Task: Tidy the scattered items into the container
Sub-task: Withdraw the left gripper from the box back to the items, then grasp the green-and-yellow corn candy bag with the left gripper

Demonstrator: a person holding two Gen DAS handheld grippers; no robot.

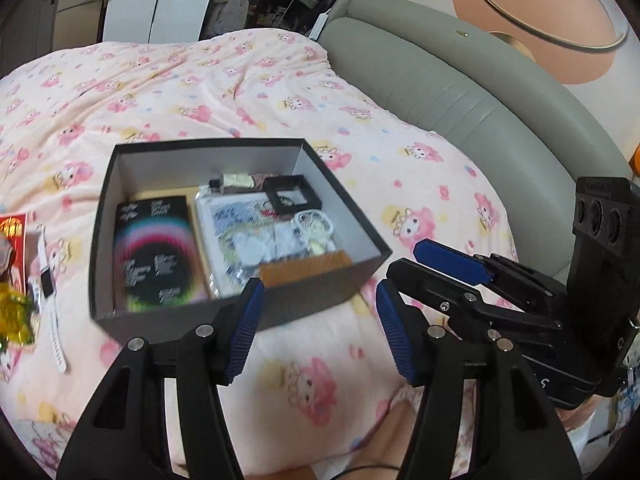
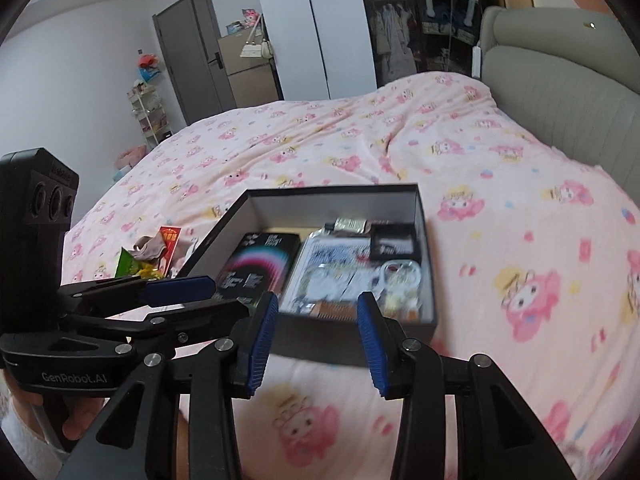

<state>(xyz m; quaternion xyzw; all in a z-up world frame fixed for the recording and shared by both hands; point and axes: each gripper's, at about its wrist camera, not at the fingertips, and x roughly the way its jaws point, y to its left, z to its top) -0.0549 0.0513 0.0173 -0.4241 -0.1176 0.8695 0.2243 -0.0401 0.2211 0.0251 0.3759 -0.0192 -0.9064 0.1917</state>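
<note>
Since both the left gripper [image 1: 320, 332] and right gripper [image 2: 316, 344] are released and empty, the white smartwatch [image 1: 46, 284] off the box's [image 1: 240, 316] left edge should probably be grabbed by its strap next.

Left gripper [image 1: 316, 328] gapes empty before the black box [image 1: 224, 312]; white watch [image 1: 48, 284] lies left on the blanket [image 1: 240, 92].

The left gripper [image 1: 320, 330] and the right gripper [image 2: 316, 342] are held side by side, angled downward, both with the blue pads [image 1: 244, 332] parted and nothing seen between the jaws.
</note>
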